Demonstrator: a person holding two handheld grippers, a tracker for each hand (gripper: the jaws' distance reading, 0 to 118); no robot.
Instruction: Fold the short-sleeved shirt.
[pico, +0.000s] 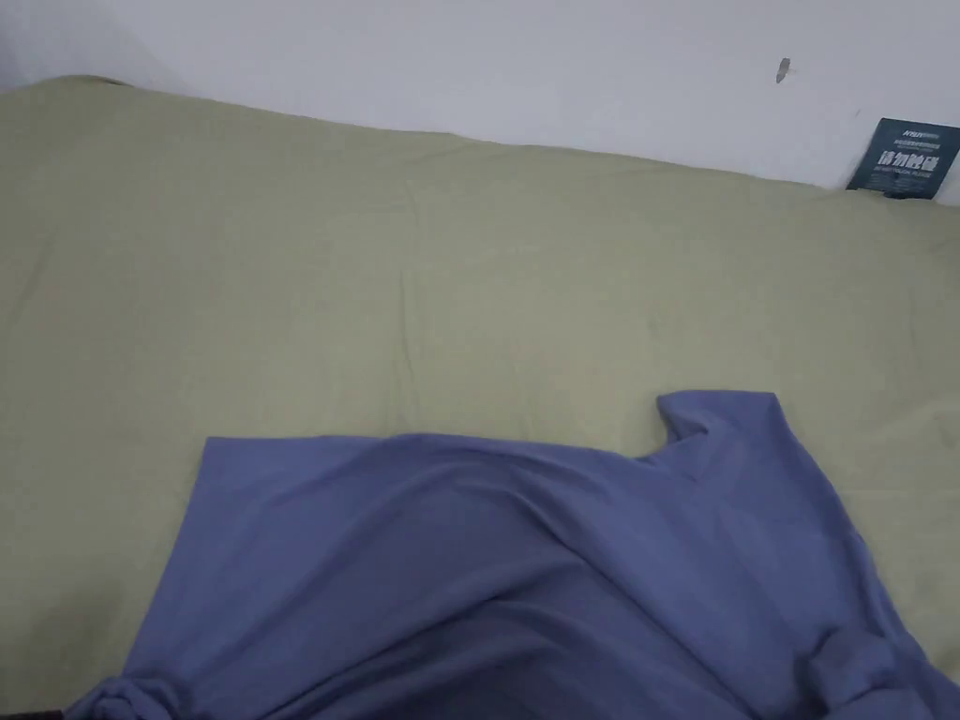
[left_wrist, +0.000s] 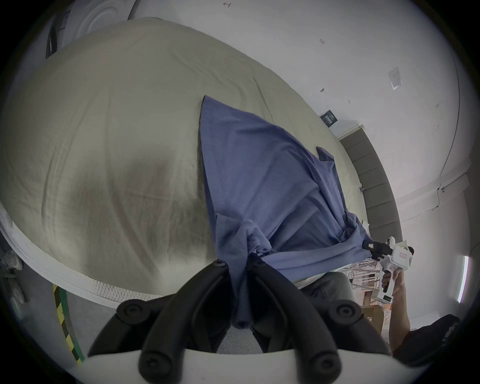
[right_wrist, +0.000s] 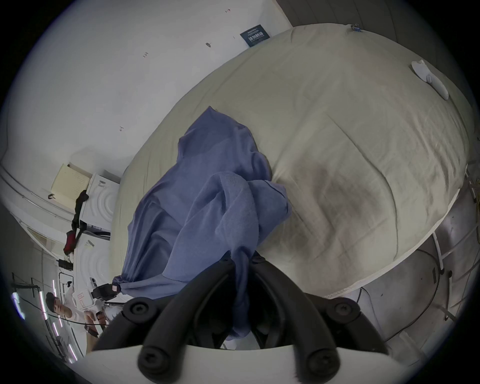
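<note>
Both tools clamped on blue shirt (pico: 525, 562): left tool (left_wrist: 237, 262) at hem corner, right tool (right_wrist: 241, 257) by sleeve. Shirt's long axis crosswise on bed (pico: 375, 281), hem leftward.

A bed (pico: 375, 281) under a pale olive sheet stands against a white wall (pico: 469, 56). A dark blue sign (pico: 905, 157) leans there. A grey padded headboard (left_wrist: 374, 181) flanks the bed.

Plain blue shirt (pico: 525, 562) on an olive-green sheet (pico: 375, 281), black tools
</note>
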